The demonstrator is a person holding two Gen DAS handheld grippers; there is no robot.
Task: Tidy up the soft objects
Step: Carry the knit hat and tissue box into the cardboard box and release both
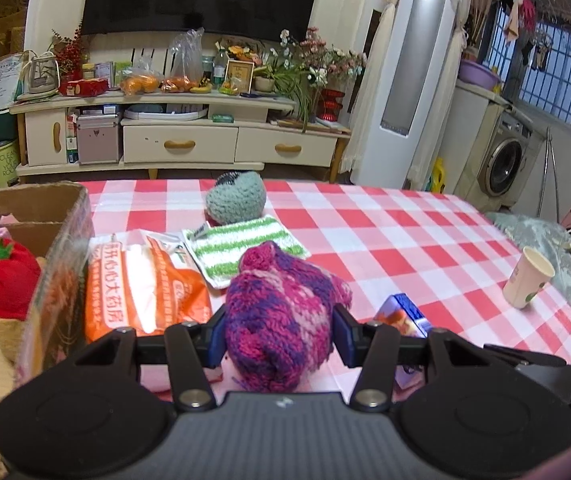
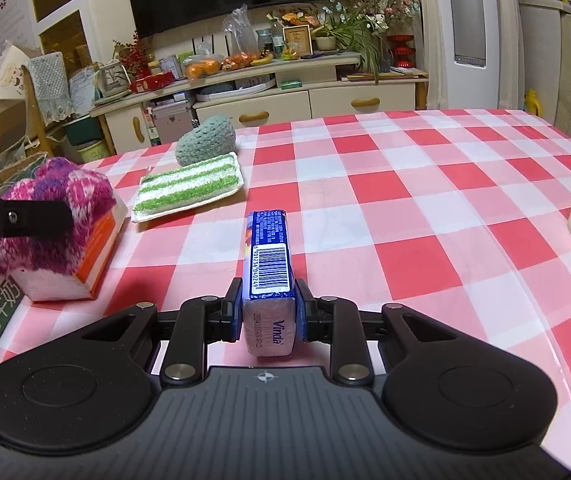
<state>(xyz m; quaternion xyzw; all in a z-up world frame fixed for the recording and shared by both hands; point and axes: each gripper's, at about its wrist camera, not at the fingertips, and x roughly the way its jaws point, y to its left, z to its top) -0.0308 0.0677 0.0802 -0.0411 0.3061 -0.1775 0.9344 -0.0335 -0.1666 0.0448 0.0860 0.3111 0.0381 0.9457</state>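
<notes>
Magenta-and-purple knitted wool hat (image 1: pixel 281 316) pinched in left gripper (image 1: pixel 279 336) beside brown cardboard box (image 1: pixel 33 208); blue Vinda tissue pack (image 2: pixel 270 264), barcode visible only from right wrist, clamped in right gripper (image 2: pixel 268 312).

From my end both wrist feeds are evenly lit by warm indoor light from above, bright enough to read print on the tissue pack (image 2: pixel 268 276). The checked tablecloth (image 1: pixel 397 240) carries a soft sheen, and I see glare streaks along its near right edge in the right view. The window (image 1: pixel 565 80) reads blue and dim, adding little light. Shadows are faint and short under the knitted hat (image 1: pixel 281 320). Fisheye bending curves the table edge and cabinet (image 1: pixel 181 140), and all 4 corners go dark. Focus is fair centrally, softer at the rims; colours look slightly smeared and noisy.
</notes>
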